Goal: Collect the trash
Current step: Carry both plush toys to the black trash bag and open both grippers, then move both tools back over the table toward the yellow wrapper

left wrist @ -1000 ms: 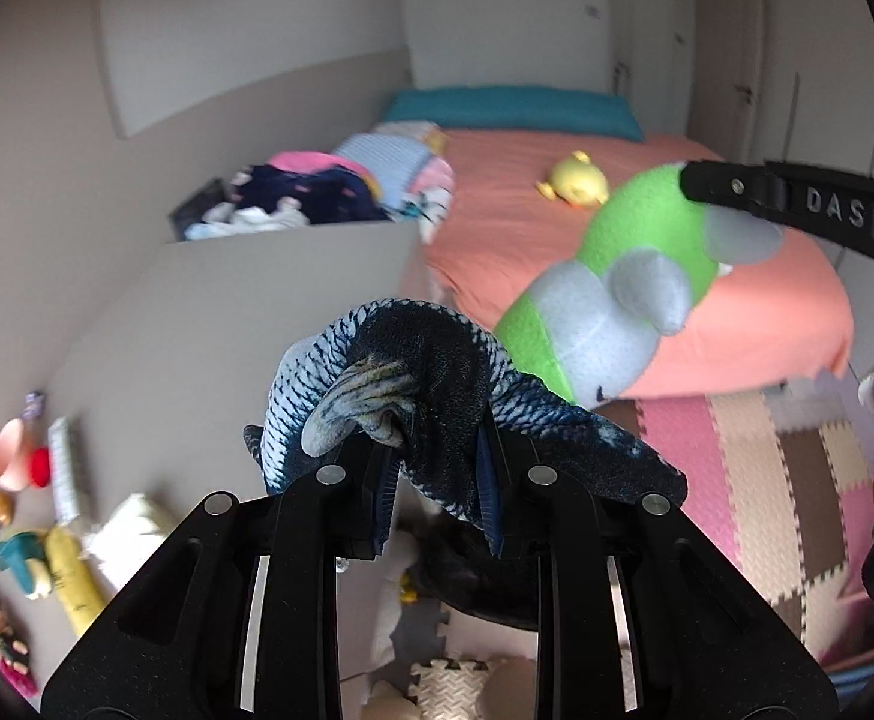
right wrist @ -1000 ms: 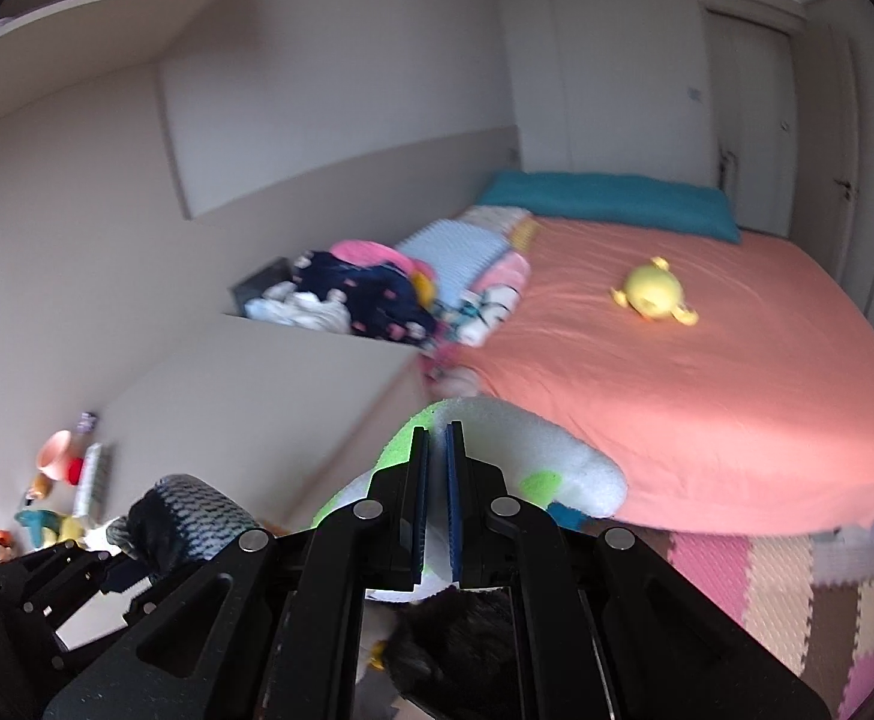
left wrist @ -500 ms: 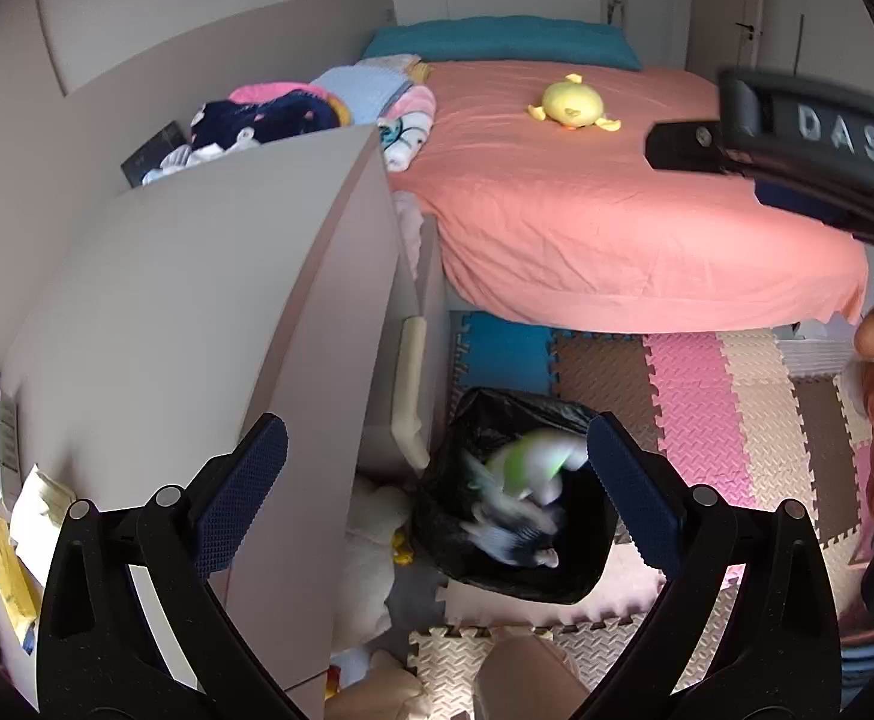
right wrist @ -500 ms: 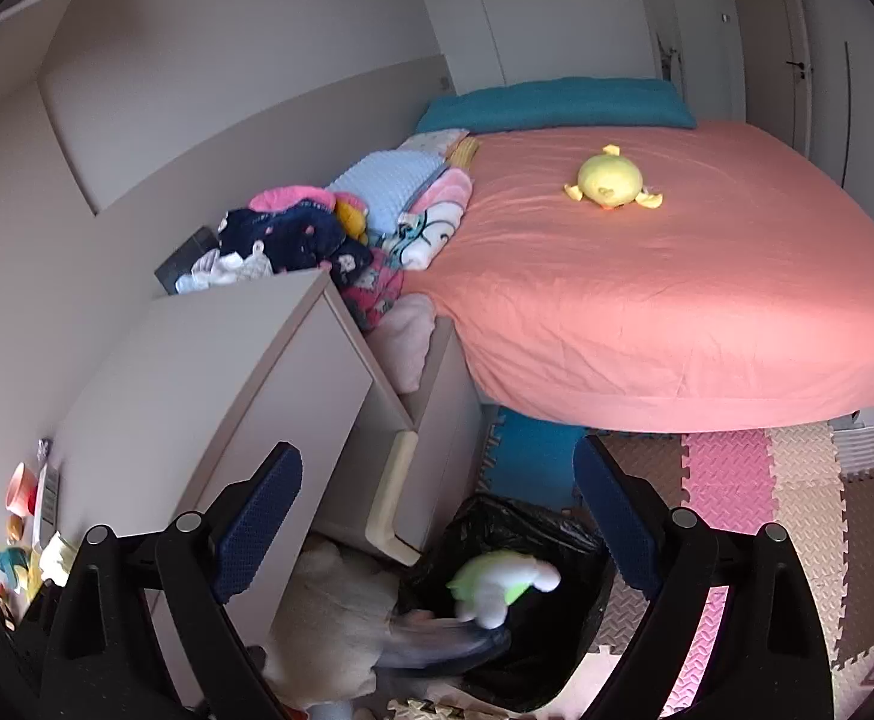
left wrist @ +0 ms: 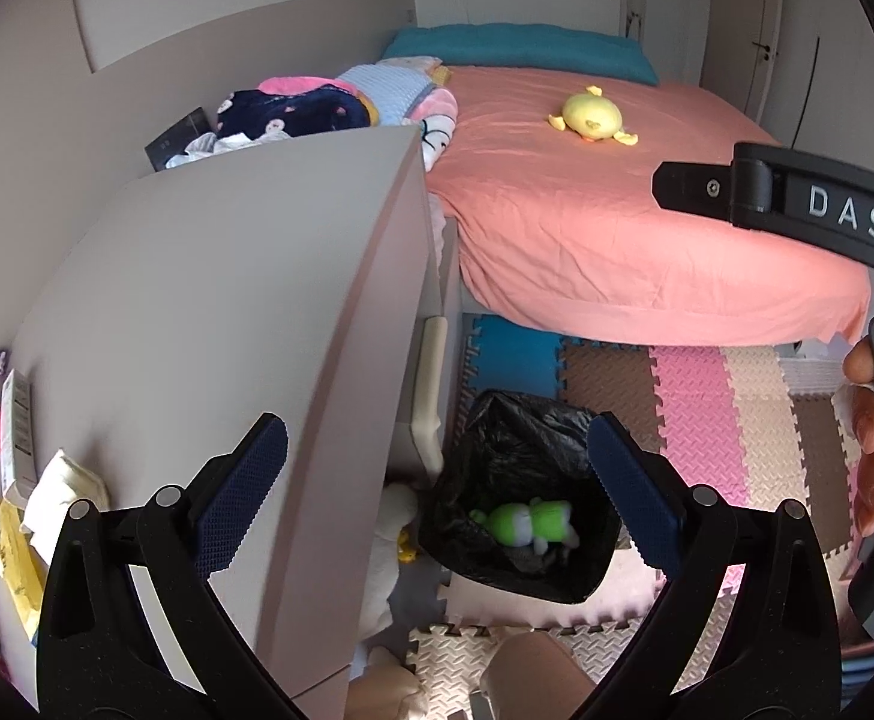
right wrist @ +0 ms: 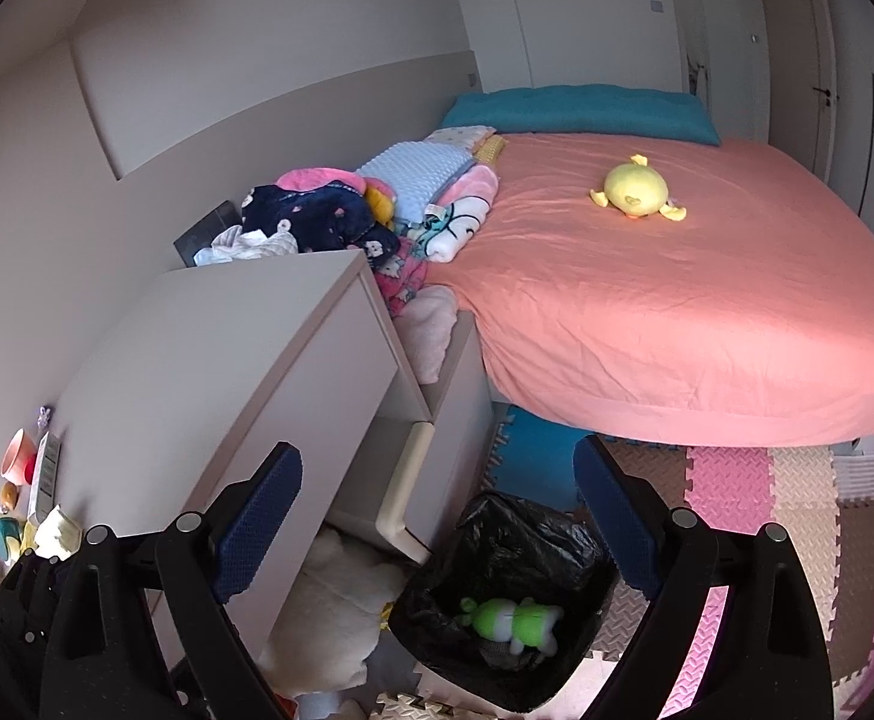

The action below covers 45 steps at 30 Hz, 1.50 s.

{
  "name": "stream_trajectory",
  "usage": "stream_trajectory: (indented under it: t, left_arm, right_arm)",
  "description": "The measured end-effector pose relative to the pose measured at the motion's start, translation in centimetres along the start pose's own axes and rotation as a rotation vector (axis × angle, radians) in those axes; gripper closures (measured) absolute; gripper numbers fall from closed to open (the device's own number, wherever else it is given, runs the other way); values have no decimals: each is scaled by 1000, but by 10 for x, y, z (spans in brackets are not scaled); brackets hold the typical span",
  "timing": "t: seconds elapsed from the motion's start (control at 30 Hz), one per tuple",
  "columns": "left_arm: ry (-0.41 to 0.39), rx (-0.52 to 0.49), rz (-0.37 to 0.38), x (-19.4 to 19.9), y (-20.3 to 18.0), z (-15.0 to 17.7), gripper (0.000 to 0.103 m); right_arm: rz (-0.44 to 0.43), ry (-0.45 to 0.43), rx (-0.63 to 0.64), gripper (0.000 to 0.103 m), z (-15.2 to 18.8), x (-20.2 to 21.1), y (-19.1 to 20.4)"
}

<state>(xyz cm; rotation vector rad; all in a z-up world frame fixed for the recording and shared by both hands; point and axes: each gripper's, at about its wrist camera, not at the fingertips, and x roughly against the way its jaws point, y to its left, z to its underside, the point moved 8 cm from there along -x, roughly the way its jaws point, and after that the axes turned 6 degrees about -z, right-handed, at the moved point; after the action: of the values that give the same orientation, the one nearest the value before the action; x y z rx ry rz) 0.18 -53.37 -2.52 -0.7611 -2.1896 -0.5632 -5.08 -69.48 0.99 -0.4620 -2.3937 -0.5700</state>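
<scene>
A bin lined with a black bag (left wrist: 514, 438) stands on the floor beside a grey desk; it also shows in the right wrist view (right wrist: 532, 540). A green and grey plush toy (left wrist: 526, 523) lies inside it, seen too in the right wrist view (right wrist: 511, 623), on top of a dark cloth. My left gripper (left wrist: 431, 480) is open and empty, held above the bin. My right gripper (right wrist: 437, 516) is open and empty, also above the bin. The right gripper's body (left wrist: 796, 204) crosses the right side of the left wrist view.
A grey desk (left wrist: 227, 312) fills the left, with crumpled tissue (left wrist: 65, 489), a carton and small toys at its near left corner. A white plush (right wrist: 329, 618) lies under it. A pink bed (right wrist: 676, 300) holds a yellow plush (right wrist: 637, 186) and folded clothes. Foam mats (left wrist: 736, 420) cover the floor.
Both grippers opened. The blue patterned cloth from the left and the green plush from the right fell into the bin and now lie still there.
</scene>
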Motion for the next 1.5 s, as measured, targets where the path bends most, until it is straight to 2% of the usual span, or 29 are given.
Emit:
stream_trajectory:
  t: [0.13,0.27,0.5,0.63,0.73,0.87,0.97,1.13,1.3,1.37,1.43,1.5]
  left_arm:
    - [-19,5,-11,12,16,0,6]
    - [-35,22,-33,24,38,1,6]
    - [-53,71,-83,46,84,9,6]
    - [-62,109,-122,63,120,18,6]
    - [-64,149,-166,75,152,29,6]
    - [-59,207,-223,89,195,46,6]
    - [-32,265,-265,94,224,65,6]
    - [26,347,-301,91,264,99,6]
    - [87,419,-280,77,278,126,6]
    - [109,436,-259,68,278,132,10]
    - [133,440,-242,57,275,134,23]
    - [157,453,-230,44,274,134,28]
  right_arm:
    - [-2,-11,35,11,-2,8,16]
    - [-20,-7,73,3,-1,13,39]
    - [-57,-5,127,3,1,18,87]
    - [-107,-9,168,3,7,19,124]
    - [-186,-3,228,3,14,18,157]
    - [-215,17,321,3,29,12,199]
    - [-281,62,320,3,39,6,229]
    - [-325,114,345,3,55,-1,267]
    - [-357,134,373,3,67,-9,296]
    - [-365,143,375,3,72,-11,304]
    - [-366,156,371,3,74,-15,308]
    - [-382,161,357,3,75,-18,310]
